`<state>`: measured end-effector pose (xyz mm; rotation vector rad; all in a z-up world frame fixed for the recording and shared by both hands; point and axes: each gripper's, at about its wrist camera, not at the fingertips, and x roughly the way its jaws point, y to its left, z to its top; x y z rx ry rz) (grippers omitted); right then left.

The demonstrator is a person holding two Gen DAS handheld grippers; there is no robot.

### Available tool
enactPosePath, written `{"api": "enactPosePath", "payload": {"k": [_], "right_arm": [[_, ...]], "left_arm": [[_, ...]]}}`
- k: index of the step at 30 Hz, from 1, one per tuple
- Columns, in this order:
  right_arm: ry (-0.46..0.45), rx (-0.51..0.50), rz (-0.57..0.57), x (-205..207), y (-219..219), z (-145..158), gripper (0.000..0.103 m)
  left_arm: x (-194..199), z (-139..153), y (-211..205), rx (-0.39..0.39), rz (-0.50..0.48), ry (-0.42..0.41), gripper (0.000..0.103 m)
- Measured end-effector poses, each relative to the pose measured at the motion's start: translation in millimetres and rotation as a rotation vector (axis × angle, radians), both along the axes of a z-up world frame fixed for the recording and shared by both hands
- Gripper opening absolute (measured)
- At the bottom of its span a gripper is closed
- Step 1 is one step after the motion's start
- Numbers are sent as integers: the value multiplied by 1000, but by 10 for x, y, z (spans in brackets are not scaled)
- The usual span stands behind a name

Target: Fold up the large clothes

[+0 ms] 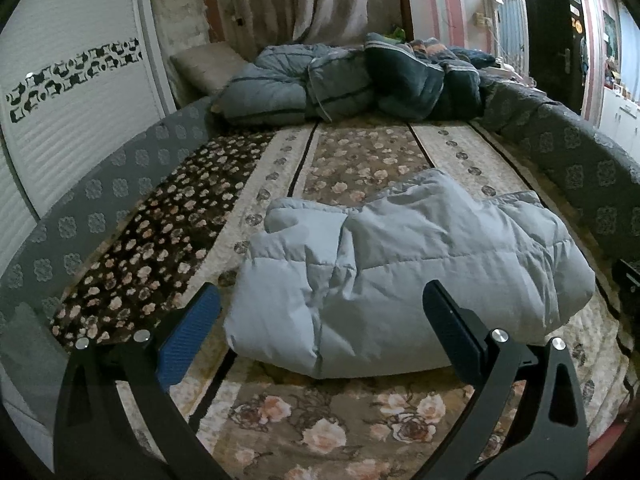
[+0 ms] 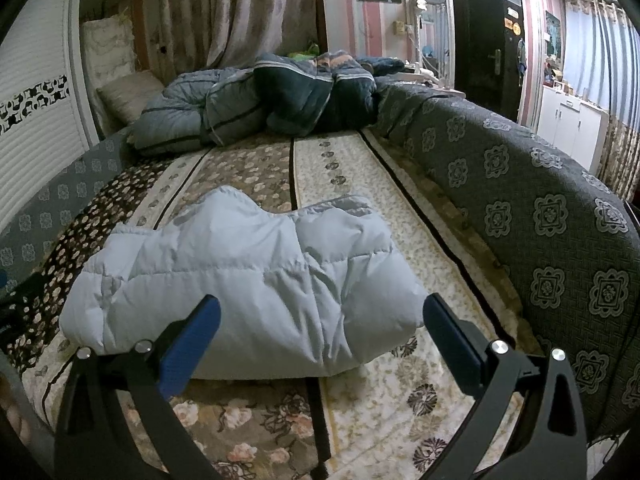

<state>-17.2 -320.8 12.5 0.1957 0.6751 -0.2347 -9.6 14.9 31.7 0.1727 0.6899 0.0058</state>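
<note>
Lying bunched into a thick bundle on the floral blanket, the pale blue jacket looks already folded. Both grippers hover just short of its near edge, the left gripper and right gripper spread wide and grasping nothing, probably released to let it settle. Beyond the jacket, a rumpled duvet is heaped; a grey bolster curves along its right.

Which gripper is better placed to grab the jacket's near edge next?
Marginally the right gripper: open, with the puffer jacket filling the gap between its fingers. The left gripper, also open, frames it similarly.
</note>
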Motion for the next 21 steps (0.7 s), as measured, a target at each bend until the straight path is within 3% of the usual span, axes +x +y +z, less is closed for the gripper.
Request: {"api": "enactPosePath", "payload": {"k": [21], "right_arm": [[0, -3, -1, 37, 49, 9, 101]], "left_arm": [[4, -6, 2, -1, -10, 5, 100]]}}
